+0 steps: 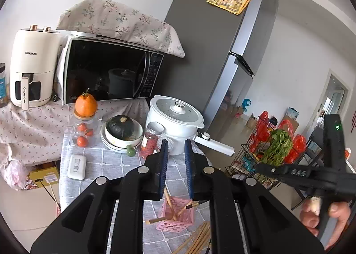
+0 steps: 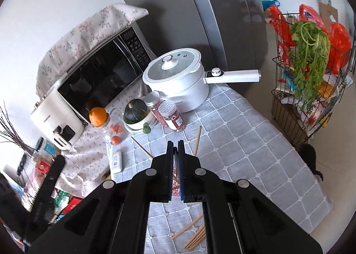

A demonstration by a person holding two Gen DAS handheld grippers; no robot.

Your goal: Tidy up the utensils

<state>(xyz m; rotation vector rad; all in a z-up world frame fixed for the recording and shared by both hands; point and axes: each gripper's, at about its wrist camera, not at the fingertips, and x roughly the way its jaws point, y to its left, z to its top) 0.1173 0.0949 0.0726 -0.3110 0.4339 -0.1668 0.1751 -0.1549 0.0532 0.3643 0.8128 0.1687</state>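
Mid-task on a table (image 2: 255, 142) under grey checked cloth. Sorting chopsticks into a pink basket (image 1: 173, 225) near the table's near edge. A few chopsticks (image 1: 169, 200) already in it, leaning out at angles, tips up. Probably dropped in, not arranged.

Holding the left gripper (image 1: 176, 142) right above the basket, pointed slightly down. Jaws a little spread, nothing between the pads. Reads as a drop-off position over the basket mouth, with the gripper now empty.

Holding the right gripper (image 2: 175, 145) over mid-table, tilted down more steeply. Jaws pressed together. Cannot tell whether anything thin is nipped between the pads. Seen from the left wrist view off the table's right edge, with a hand (image 1: 322, 216) on its handle.

Left to collect: a loose bundle (image 2: 195, 236) flat on the cloth at the near edge, just right of the basket. Also one single (image 2: 197, 140) mid-table ahead of the right gripper and another single (image 2: 142, 149) toward the left edge, both lying apart. Far edge crowded with a pot (image 2: 178, 82) and jars (image 2: 173, 116), so working from the near side makes sense.

Judged roughly a third done. Likely next: right gripper onto the nearest single. Thin sticks lying flat on soft cloth, so a risk of rolling or catching the fabric in the pinch.
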